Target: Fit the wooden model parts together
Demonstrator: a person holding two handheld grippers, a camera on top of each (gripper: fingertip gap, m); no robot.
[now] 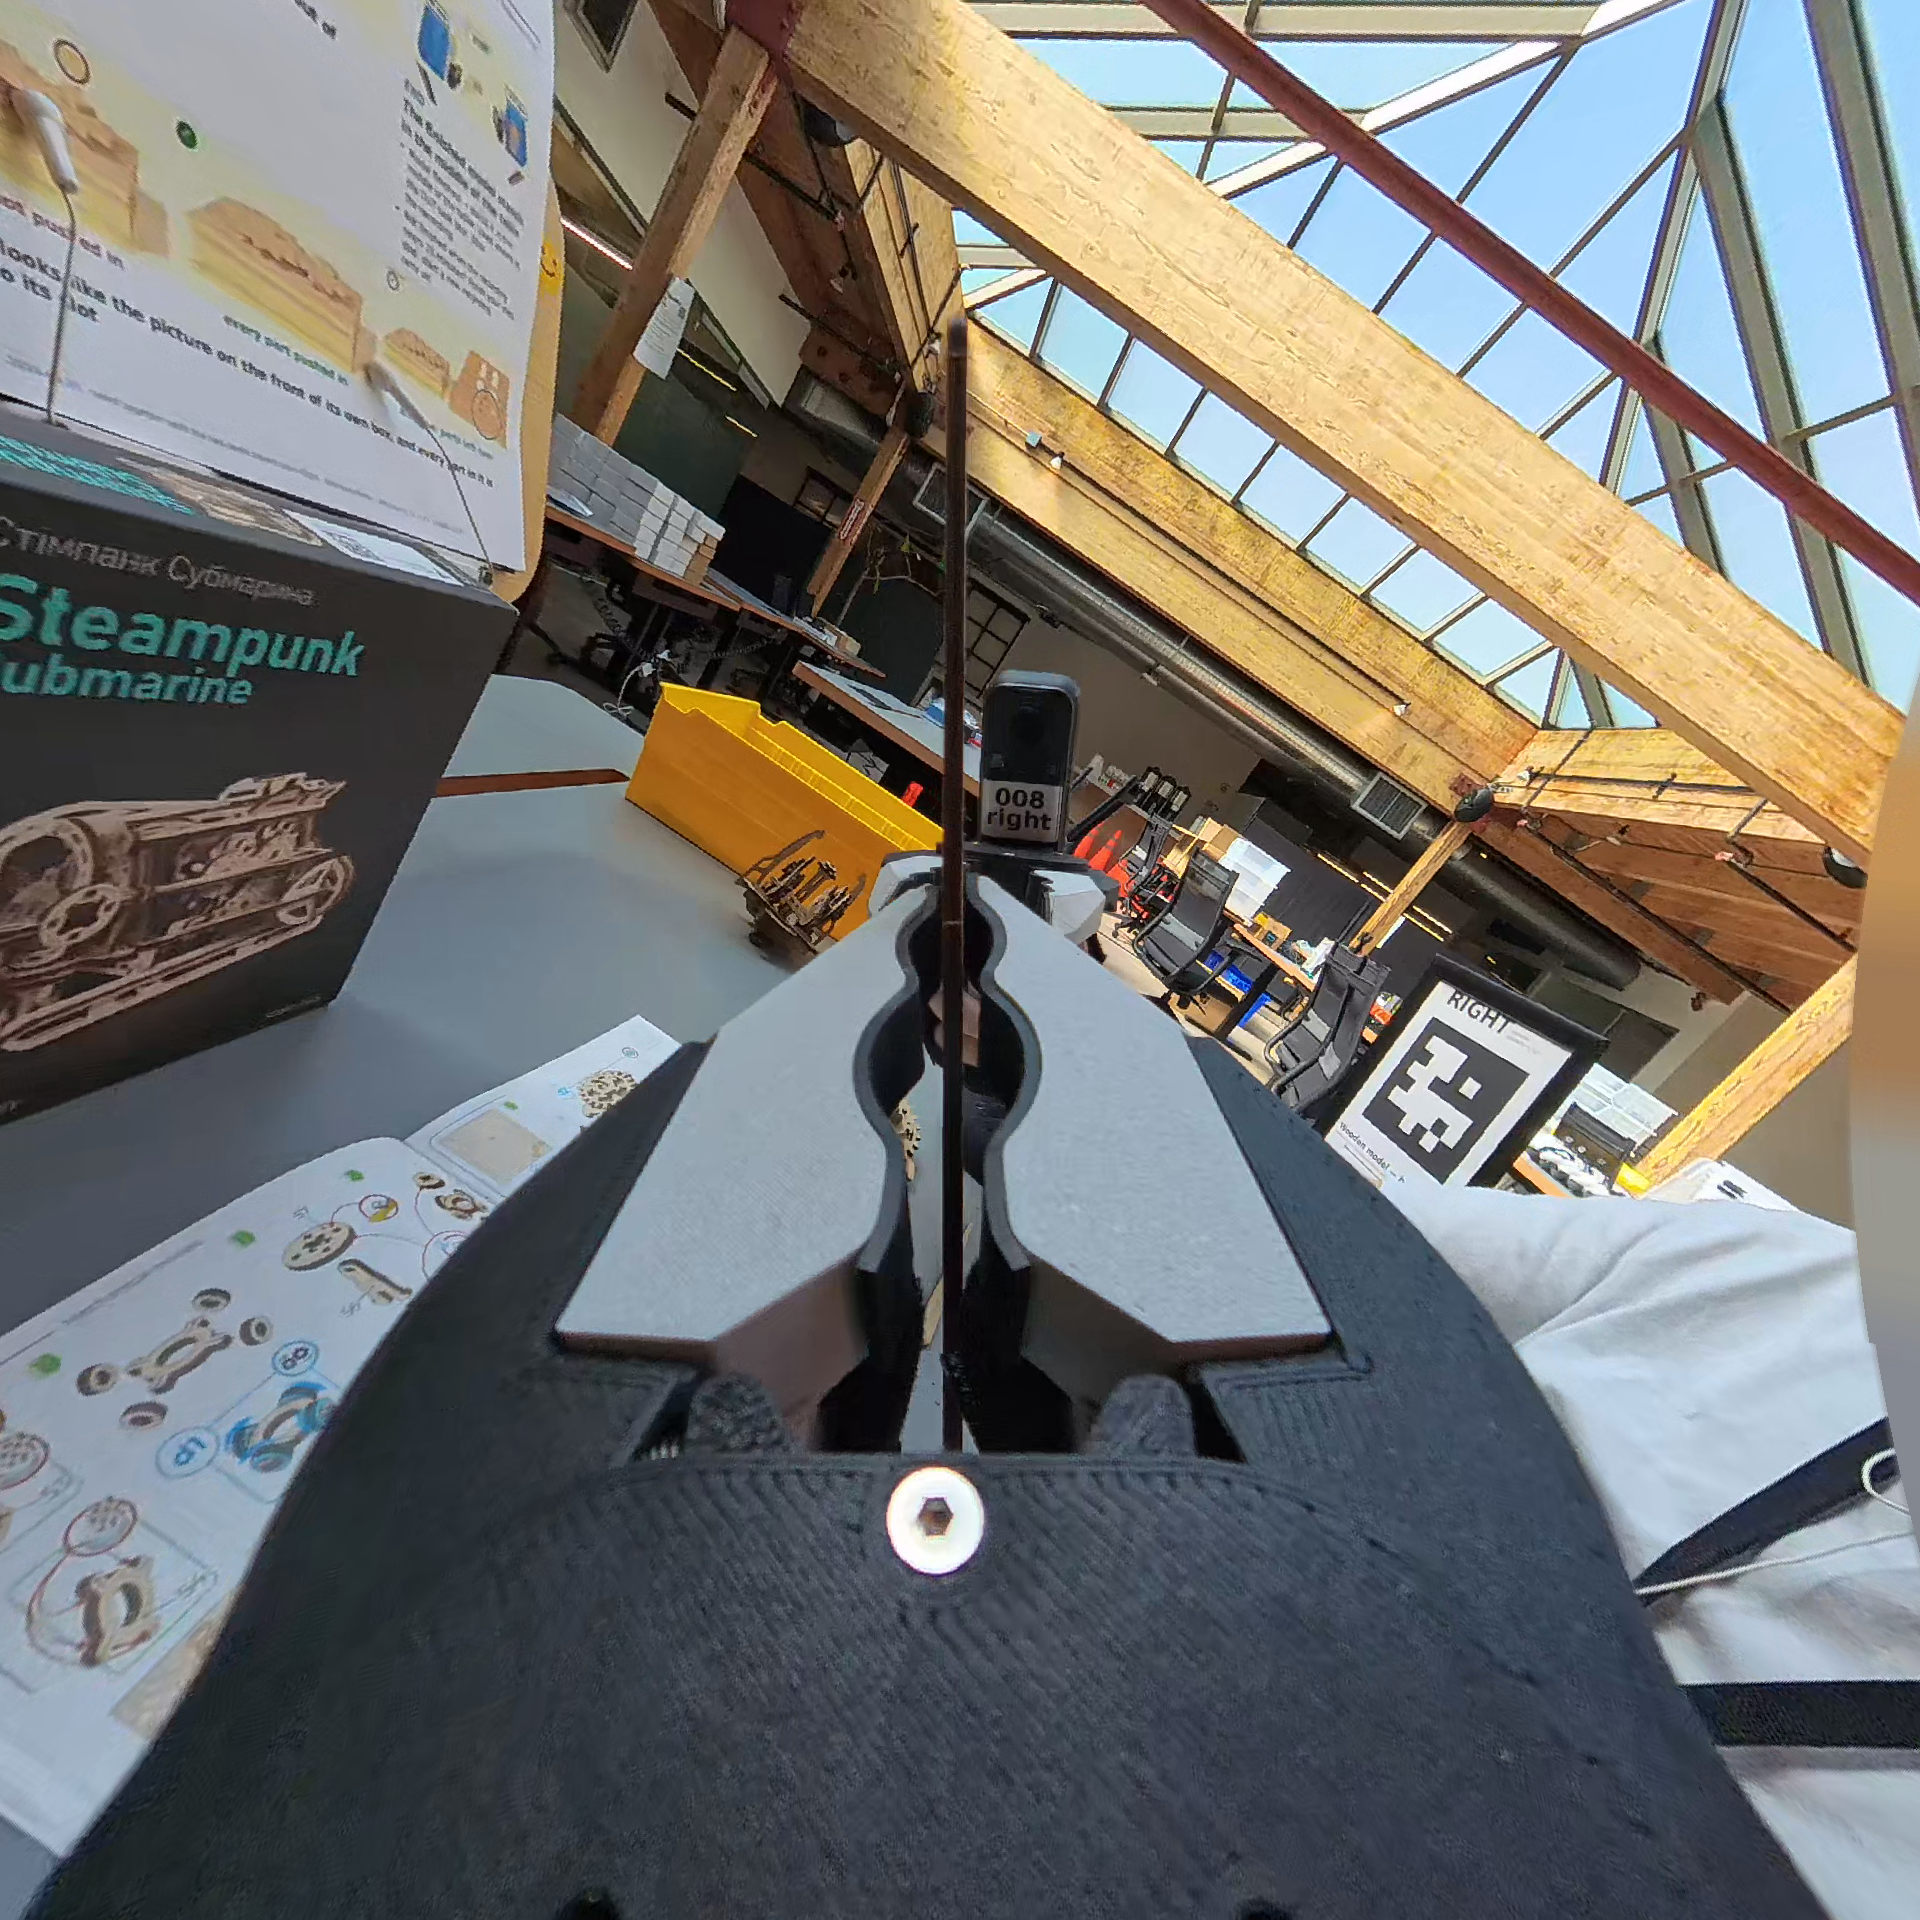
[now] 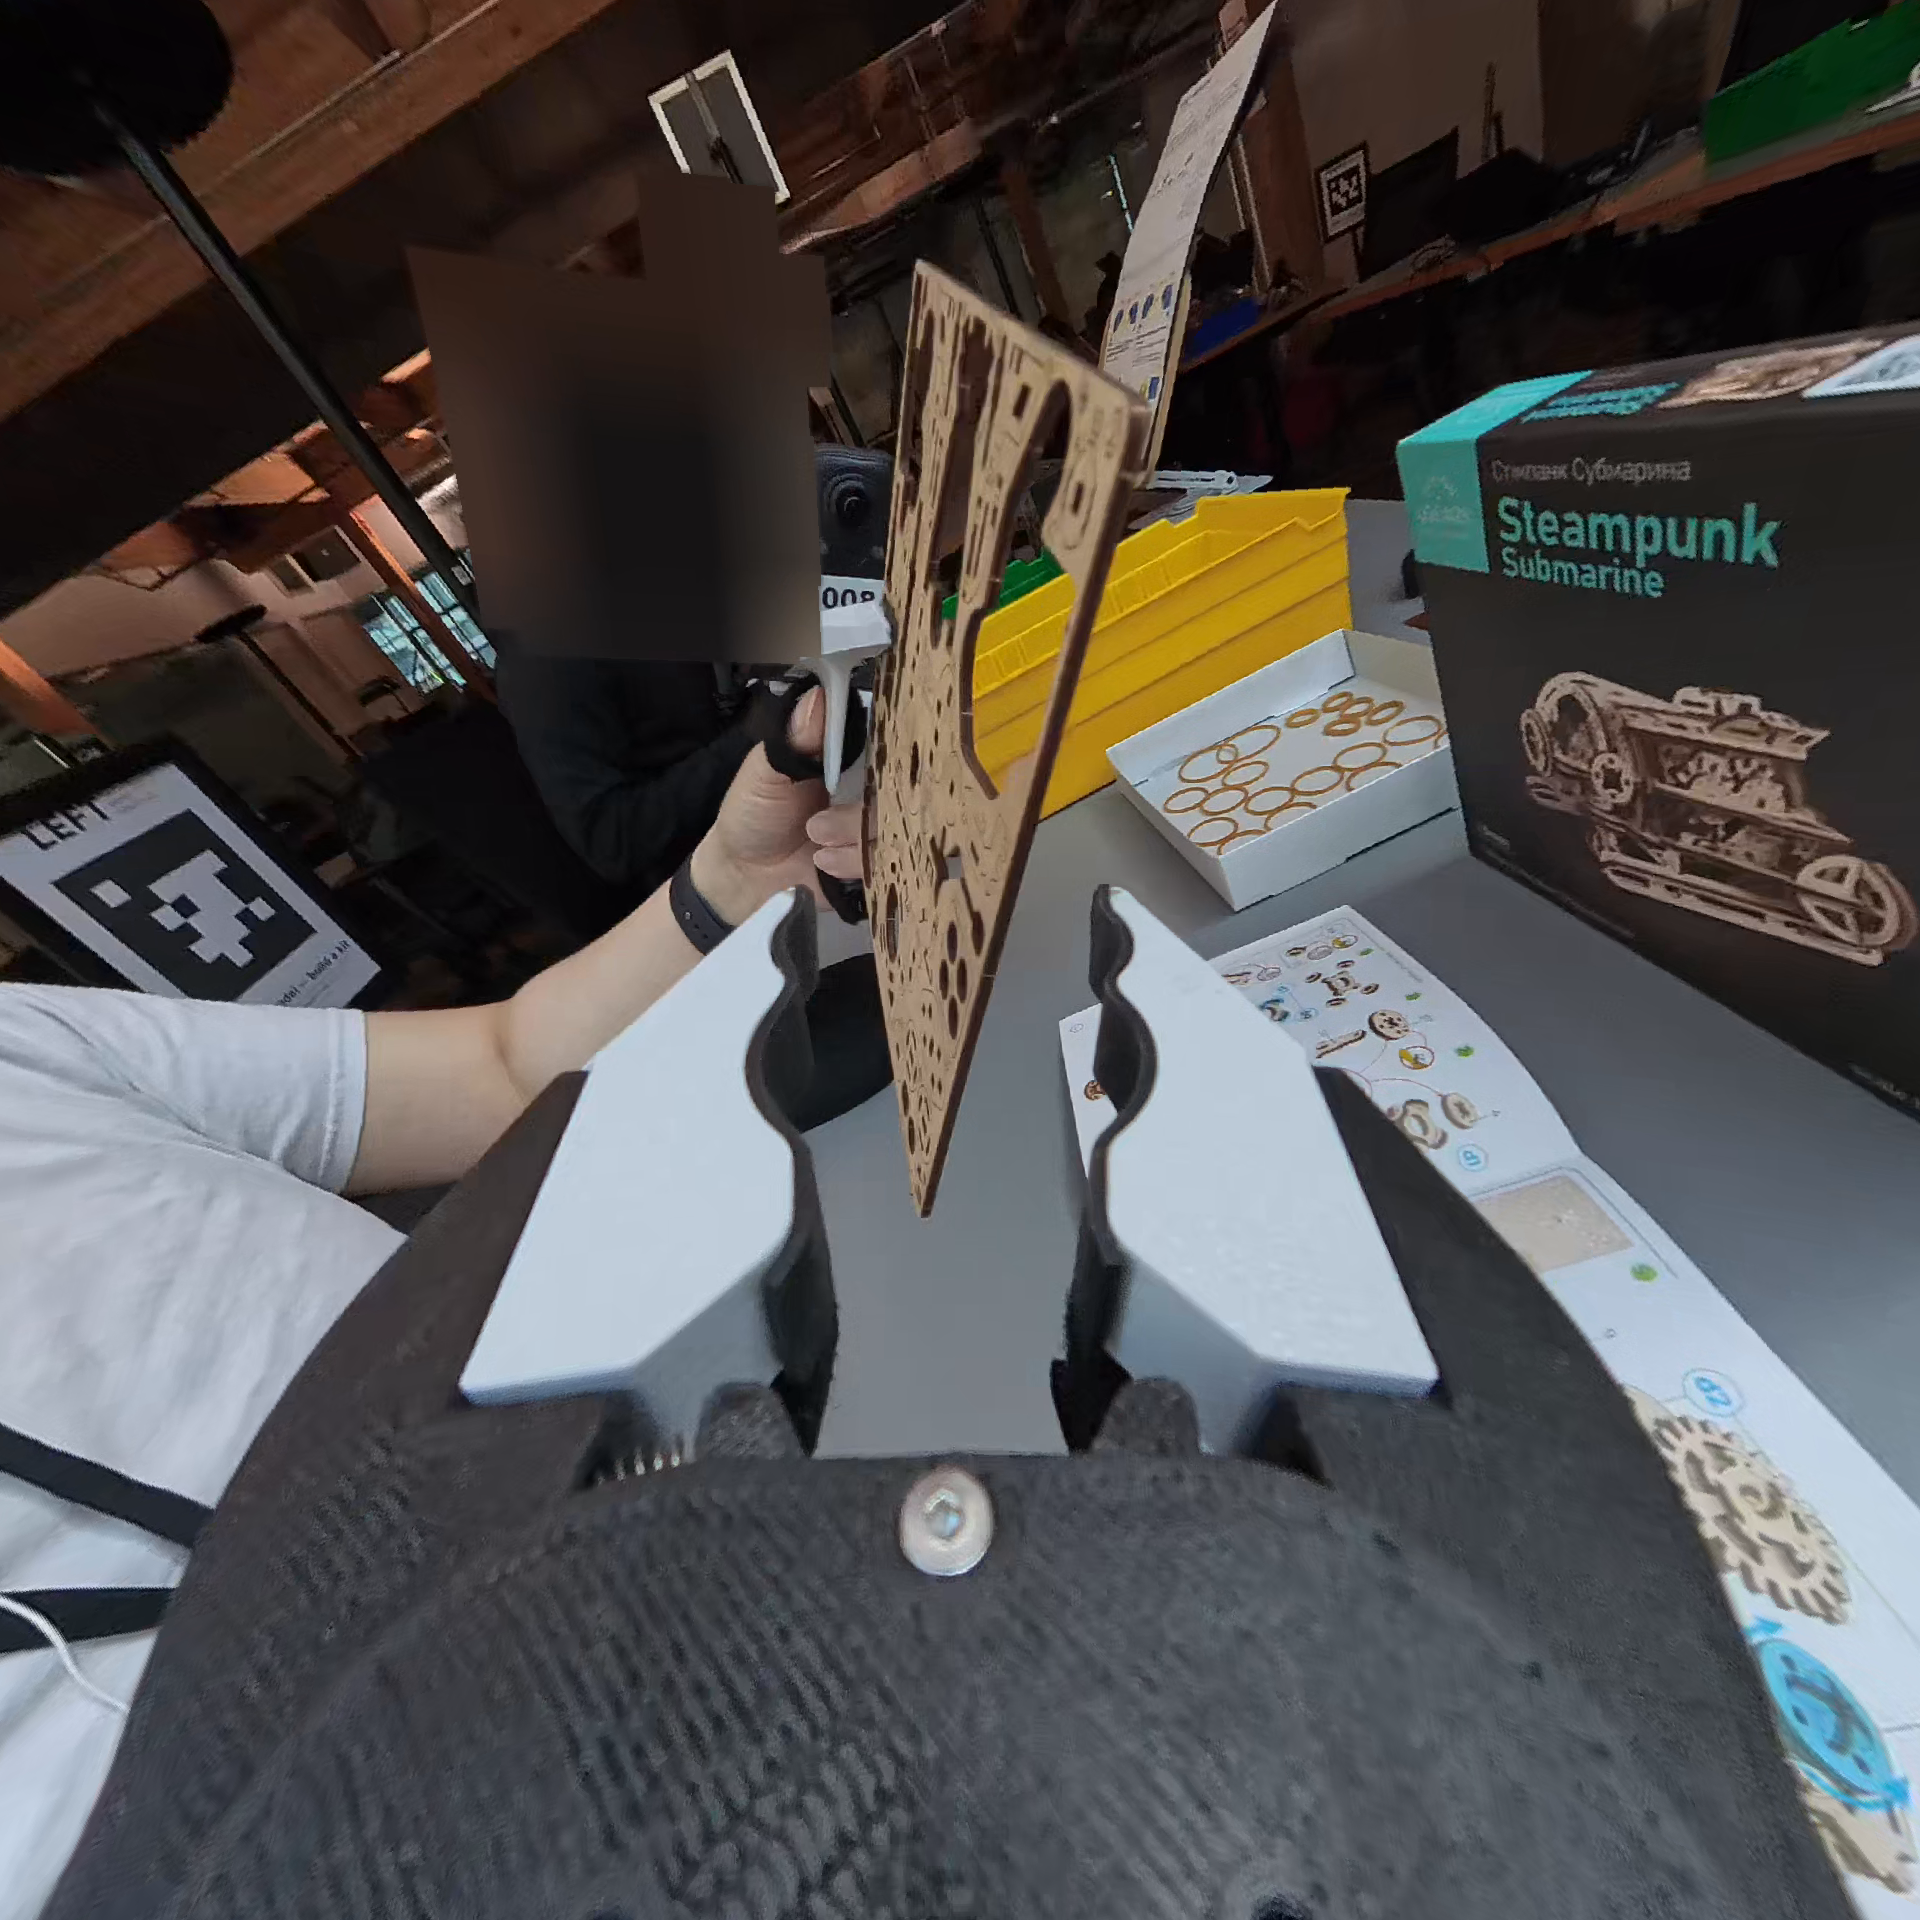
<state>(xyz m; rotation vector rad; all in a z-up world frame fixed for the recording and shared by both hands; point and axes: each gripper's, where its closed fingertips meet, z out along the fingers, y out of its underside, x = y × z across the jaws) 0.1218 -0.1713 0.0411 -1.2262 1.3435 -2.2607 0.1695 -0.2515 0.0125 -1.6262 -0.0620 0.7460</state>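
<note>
Two grippers face each other over the bench [image 2: 1299, 1039]. The left gripper [image 1: 951, 935] has its jaws clamped on a wooden sheet [image 2: 966, 727], held upright and edge-on to its own camera. The right gripper [image 2: 945, 935] has its jaws wide and empty, the sheet's lower corner hanging between them. To free a part well, I judge the right should close on one precut piece while the left steadies the sheet. Beyond the sheet stand a yellow bin [image 2: 1195, 644], a tray of rings [image 2: 1299, 790] and the kit box [image 2: 1683, 727]; instructions [image 2: 1351, 1018] lie beneath, nothing blocking.
</note>
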